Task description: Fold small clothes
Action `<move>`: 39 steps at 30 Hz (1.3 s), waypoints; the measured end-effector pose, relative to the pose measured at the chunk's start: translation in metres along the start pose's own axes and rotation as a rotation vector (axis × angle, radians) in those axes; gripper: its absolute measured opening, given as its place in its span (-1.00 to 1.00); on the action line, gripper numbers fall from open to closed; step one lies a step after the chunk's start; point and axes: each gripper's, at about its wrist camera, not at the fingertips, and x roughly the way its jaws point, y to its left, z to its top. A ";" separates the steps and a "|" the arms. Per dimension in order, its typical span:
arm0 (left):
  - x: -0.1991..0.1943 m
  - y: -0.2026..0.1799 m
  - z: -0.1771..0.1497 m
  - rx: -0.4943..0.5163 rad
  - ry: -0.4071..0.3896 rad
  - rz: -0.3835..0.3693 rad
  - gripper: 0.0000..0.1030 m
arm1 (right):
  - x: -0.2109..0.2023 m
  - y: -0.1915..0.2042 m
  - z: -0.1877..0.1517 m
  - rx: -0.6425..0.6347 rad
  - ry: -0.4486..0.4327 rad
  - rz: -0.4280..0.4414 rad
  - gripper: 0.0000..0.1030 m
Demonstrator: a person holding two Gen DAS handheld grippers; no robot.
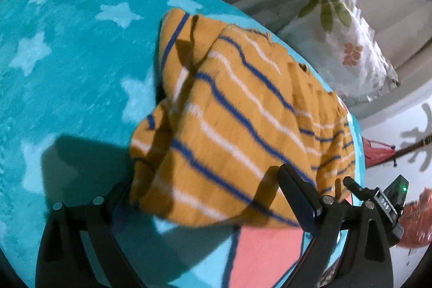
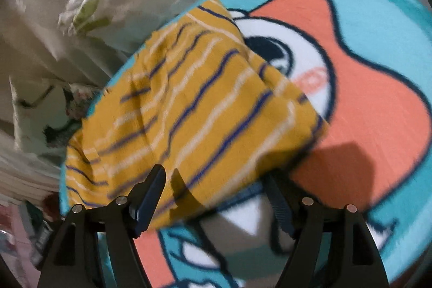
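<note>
Striped garment point(image 1: 229, 115) bunched at twelve o'clock of both tools on the turquoise blanket point(image 1: 67, 58), mid-fold; right tool point(image 2: 216, 196) spread wide and gripping nothing, left tool point(image 1: 208, 196) likewise apart around the hem; next likely re-gripping an edge.

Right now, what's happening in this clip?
A person with a handheld gripper in each hand is folding a yellow striped garment on a turquoise cartoon blanket. The left gripper and right gripper both stand open, straddling the garment's near edge. It lies bunched and partly folded; no pad visibly pinches it.
</note>
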 end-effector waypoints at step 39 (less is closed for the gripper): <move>-0.137 0.044 -0.039 -0.066 -0.172 0.195 0.15 | -0.071 0.000 -0.012 -0.149 -0.056 -0.121 -0.19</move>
